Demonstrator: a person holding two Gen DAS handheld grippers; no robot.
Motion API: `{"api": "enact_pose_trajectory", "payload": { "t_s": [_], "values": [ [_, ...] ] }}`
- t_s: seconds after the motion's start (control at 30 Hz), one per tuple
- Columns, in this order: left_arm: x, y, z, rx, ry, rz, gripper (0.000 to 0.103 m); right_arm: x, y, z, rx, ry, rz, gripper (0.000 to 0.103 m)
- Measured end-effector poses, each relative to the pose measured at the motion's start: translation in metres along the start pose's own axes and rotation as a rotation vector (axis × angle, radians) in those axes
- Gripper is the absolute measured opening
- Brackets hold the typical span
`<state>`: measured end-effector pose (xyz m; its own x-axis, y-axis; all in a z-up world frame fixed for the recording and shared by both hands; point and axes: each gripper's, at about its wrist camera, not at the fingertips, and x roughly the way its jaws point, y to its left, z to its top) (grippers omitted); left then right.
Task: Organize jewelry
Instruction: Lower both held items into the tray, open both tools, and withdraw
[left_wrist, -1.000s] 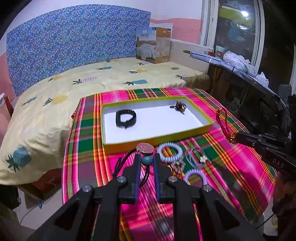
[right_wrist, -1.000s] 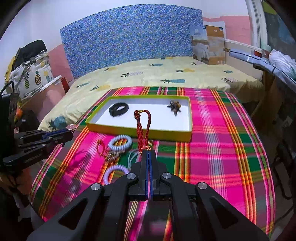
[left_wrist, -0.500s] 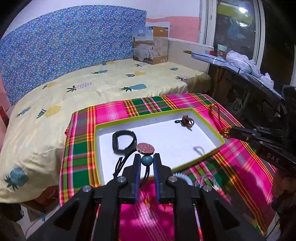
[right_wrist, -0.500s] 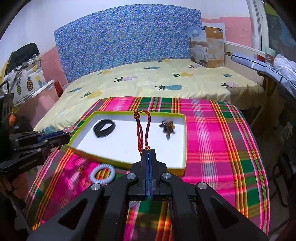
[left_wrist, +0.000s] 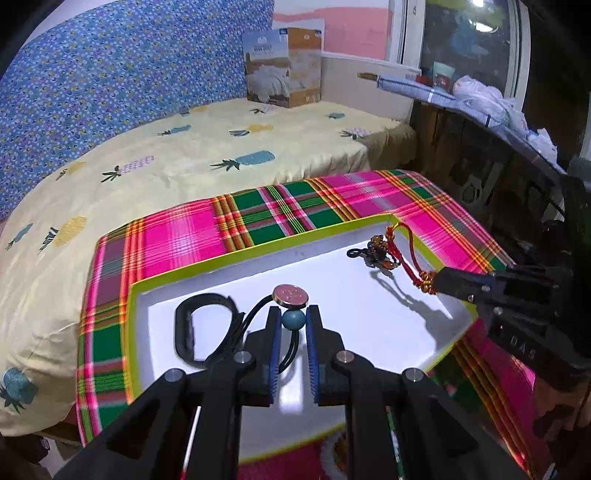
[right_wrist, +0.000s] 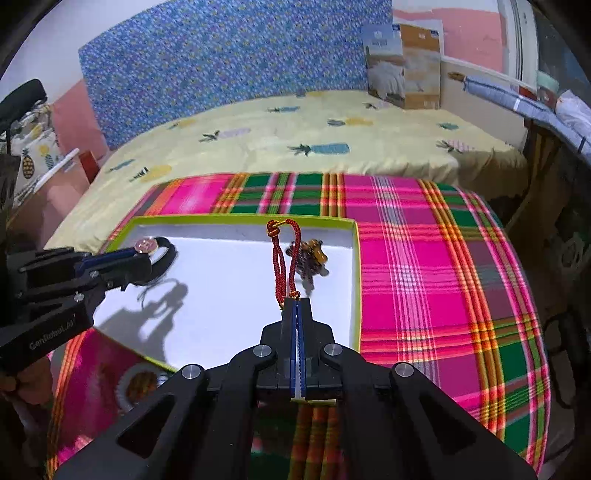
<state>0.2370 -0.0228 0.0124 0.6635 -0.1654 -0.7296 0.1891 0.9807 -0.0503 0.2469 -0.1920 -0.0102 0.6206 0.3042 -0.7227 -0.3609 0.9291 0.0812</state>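
A shallow white tray with a lime rim (left_wrist: 258, 254) (right_wrist: 236, 218) lies on the plaid cloth. My left gripper (left_wrist: 293, 319) is shut on the teal bead of a black cord necklace with a round pink pendant (left_wrist: 290, 295), held over the tray's left part; it shows in the right wrist view (right_wrist: 122, 254). My right gripper (right_wrist: 296, 304) is shut on a red cord loop (right_wrist: 284, 254), held over the tray's right part; it also shows in the left wrist view (left_wrist: 441, 282). A black bracelet (left_wrist: 195, 325) and a brown beaded piece (left_wrist: 380, 254) (right_wrist: 310, 258) lie in the tray.
A white beaded bracelet (right_wrist: 138, 382) lies on the plaid cloth (right_wrist: 424, 277) in front of the tray. Behind the table is a bed with a pineapple-print sheet (left_wrist: 184, 166) and a cardboard box (left_wrist: 284, 66). A dark shelf with clutter (left_wrist: 498, 147) stands at the right.
Both grippers have moved forward from over the loose jewelry on the cloth to over the tray, each still holding its piece. The tray now fills the near view.
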Motion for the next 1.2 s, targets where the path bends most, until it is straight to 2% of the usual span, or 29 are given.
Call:
{"api": "enact_pose_trajectory", "payload": {
  "t_s": [0.3,0.6,0.77,0.83,0.9,1.2],
  "values": [
    [0.038,0.0,0.005,0.01,0.066,0.009,0.014,0.022,-0.008,-0.002,0.008,0.066,-0.031,0.0],
    [0.053,-0.003,0.003,0.011,0.1,-0.003,0.014,0.023,-0.014,-0.004,0.024,0.085,-0.036,0.0],
    [0.051,-0.002,0.002,-0.005,0.103,-0.019,0.014,0.024,-0.015,-0.004,0.029,0.096,-0.034,0.003],
    [0.049,-0.002,0.001,-0.004,0.098,-0.021,0.021,0.022,-0.013,-0.004,0.025,0.091,-0.02,0.015],
    [0.045,-0.002,0.001,-0.005,0.087,-0.029,0.024,0.02,-0.01,-0.005,0.014,0.087,-0.017,0.017],
    [0.01,0.002,-0.004,-0.026,0.038,-0.029,0.024,-0.009,-0.005,-0.009,0.021,0.036,0.002,0.018]
  ]
}}
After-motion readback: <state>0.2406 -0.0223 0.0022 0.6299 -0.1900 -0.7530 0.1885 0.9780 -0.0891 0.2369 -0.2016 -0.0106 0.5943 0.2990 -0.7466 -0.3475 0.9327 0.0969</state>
